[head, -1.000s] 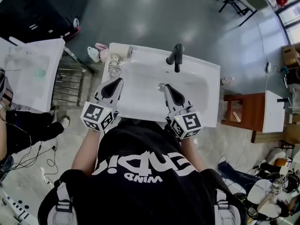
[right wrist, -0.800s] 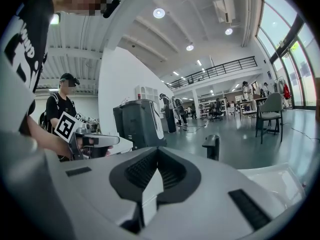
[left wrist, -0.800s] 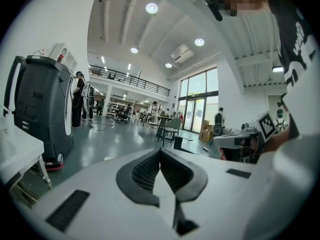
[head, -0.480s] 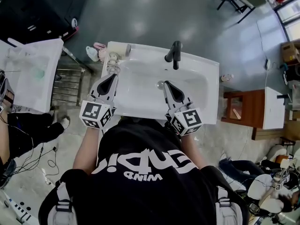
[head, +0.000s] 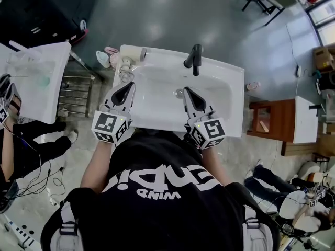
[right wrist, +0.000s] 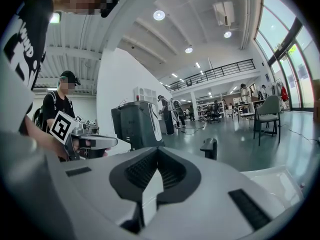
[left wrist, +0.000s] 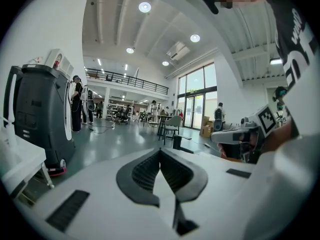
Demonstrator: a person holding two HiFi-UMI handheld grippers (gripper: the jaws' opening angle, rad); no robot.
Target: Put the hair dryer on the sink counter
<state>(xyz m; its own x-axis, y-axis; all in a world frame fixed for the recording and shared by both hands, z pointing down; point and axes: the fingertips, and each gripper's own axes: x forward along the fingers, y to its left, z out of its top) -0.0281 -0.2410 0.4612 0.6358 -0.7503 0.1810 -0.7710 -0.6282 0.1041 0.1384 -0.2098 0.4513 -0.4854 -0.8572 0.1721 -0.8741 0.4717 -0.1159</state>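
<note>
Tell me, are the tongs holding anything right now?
No, nothing is held. The left tongs and the right tongs are both shut and empty, hanging over the white sink.

A glossy grey floor (head: 157,14) spreads all around. At the head view's left stands another white rectangular basin (head: 62,67), and just beside it a chrome bar rack (head: 77,95). A black machine cabinet (head: 42,9) fills the upper left corner. To the right sits a brown wooden stand (head: 272,124), touching a white unit (head: 305,124). Loose black cables (head: 31,177) trail over the lower left floor. In the left gripper view, 4 round ceiling lamps (left wrist: 145,7) glow above a railed mezzanine (left wrist: 125,78).
</note>
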